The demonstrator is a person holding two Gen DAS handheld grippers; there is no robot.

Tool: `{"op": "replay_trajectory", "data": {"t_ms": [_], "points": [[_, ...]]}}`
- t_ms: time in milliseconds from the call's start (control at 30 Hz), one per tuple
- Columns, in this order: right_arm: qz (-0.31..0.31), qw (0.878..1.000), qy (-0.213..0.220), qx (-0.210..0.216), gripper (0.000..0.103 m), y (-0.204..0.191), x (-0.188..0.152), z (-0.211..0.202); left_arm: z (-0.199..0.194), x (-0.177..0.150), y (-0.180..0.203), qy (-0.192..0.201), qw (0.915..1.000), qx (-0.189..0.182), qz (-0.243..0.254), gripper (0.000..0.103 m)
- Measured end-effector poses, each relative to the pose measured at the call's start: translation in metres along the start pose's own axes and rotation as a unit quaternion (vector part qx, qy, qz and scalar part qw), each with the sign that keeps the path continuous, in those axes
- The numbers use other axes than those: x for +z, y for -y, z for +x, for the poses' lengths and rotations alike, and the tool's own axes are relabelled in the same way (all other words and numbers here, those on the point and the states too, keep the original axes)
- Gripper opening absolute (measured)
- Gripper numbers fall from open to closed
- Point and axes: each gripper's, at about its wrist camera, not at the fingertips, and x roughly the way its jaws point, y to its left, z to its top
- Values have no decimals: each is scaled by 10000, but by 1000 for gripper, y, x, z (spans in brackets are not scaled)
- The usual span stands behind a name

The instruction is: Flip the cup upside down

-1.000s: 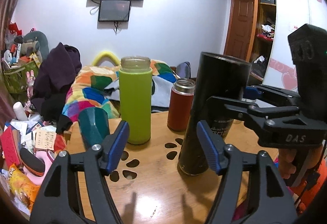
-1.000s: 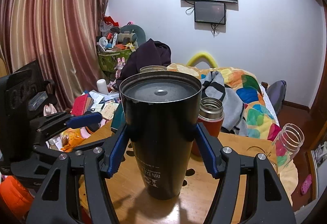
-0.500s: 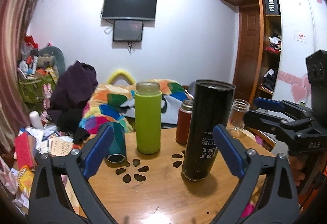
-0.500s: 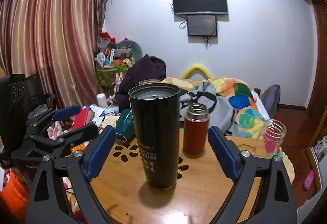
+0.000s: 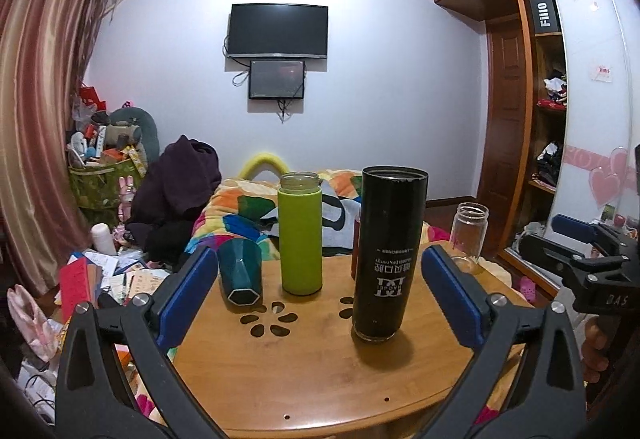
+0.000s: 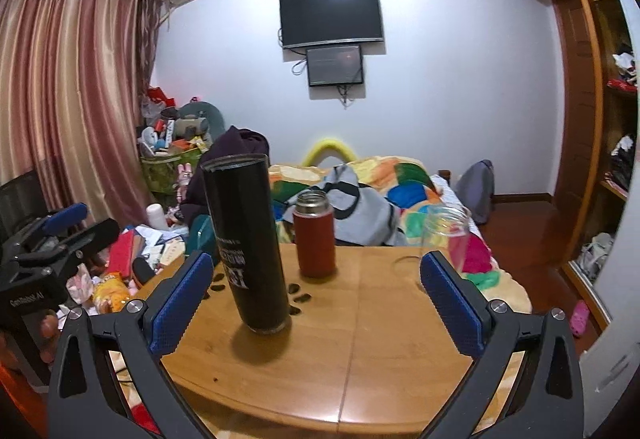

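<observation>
Two grippers, left gripper (image 5: 320, 303) and right gripper (image 6: 316, 299), are held wide and empty, apart from the black tumbler (image 5: 389, 255), judged already inverted on the counter (image 5: 304, 371) by its upside-down lettering.

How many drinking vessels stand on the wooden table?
5: teal cup at left, green bottle beside it, black tumbler in front, red flask behind it, clear glass jar at right. More may be hidden behind.

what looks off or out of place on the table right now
The black tumbler stands upside down, its printed lettering inverted. The teal cup also rests inverted, wide end down. Nothing looks spilled or broken.
</observation>
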Motion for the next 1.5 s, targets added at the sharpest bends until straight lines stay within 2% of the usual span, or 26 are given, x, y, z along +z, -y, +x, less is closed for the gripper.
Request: {"op": "replay_trajectory", "data": {"t_ms": [167, 733, 1500], "points": [[10, 10000, -28, -14, 103, 1, -8, -8, -5, -8, 9, 39, 9999, 115, 20, 103], [1, 10000, -52, -61, 103, -2, -16, -11, -7, -14, 11, -99, 9999, -14, -6, 103], [-3, 10000, 9, -55, 103, -1, -16, -14, -11, -15, 15, -39, 9999, -133, 49, 103]]}}
